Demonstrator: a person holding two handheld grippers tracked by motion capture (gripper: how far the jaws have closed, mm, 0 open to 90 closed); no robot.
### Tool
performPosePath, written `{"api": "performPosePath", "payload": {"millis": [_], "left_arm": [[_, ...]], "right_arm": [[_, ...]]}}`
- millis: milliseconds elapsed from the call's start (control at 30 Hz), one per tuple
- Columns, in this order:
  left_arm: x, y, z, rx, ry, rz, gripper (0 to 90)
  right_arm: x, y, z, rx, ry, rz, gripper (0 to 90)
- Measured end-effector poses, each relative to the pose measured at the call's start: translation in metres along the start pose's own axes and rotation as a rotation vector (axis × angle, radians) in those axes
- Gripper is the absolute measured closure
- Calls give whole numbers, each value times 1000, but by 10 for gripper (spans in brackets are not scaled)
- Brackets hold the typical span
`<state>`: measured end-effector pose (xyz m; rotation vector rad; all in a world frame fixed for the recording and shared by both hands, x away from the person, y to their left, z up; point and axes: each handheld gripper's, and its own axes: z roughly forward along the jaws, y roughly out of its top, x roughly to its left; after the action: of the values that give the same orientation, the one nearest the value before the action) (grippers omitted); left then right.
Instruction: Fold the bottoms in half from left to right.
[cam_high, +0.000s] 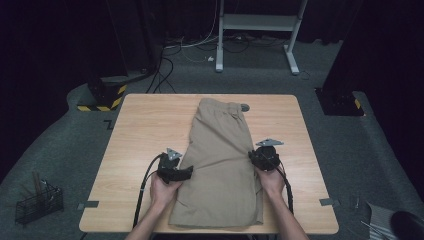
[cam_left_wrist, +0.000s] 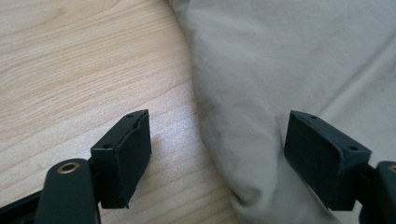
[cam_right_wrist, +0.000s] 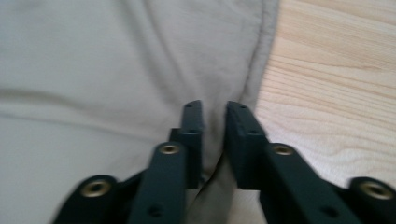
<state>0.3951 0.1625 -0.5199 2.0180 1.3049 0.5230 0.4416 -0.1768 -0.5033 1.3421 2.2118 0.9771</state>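
Forearms and two hands enter at the near table edge, each holding a black two-jaw gripper.

Left gripper (cam_high: 176, 169): at the left edge of the khaki trousers (cam_high: 220, 165); in the left gripper view its jaws stand wide, one over bare wood, one over cloth, with the fabric's rounded fold between them and untouched by the pads.

Right gripper (cam_high: 263, 158): at the trousers' right edge; in the right gripper view its jaws stand narrow, a raised ridge of cloth in the slim gap; whether the pads press it cannot be told.

Table (cam_high: 145, 125): light wood, straight grain, rounded corners; the trousers lie lengthwise down its middle, folded to one leg's width, waistband at the far end, hem at the near edge. Cloth matte, softly creased.

Floor: dark grey carpet.

Wire basket (cam_high: 37, 202): black, on the floor at near left, holding stick-like items too small to identify.

White frame (cam_high: 260, 22): beyond the table, cables trailing beneath it.
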Motion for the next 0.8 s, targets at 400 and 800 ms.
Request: {"api": "performPosePath", "payload": {"millis": [400, 800], "left_arm": [[-7, -8, -3, 4, -6, 24, 231], [-7, 18, -6, -68, -53, 43, 305]], "right_arm": [[13, -32, -19, 60, 22, -76, 889], [19, -14, -19, -37, -16, -68, 661]]}}
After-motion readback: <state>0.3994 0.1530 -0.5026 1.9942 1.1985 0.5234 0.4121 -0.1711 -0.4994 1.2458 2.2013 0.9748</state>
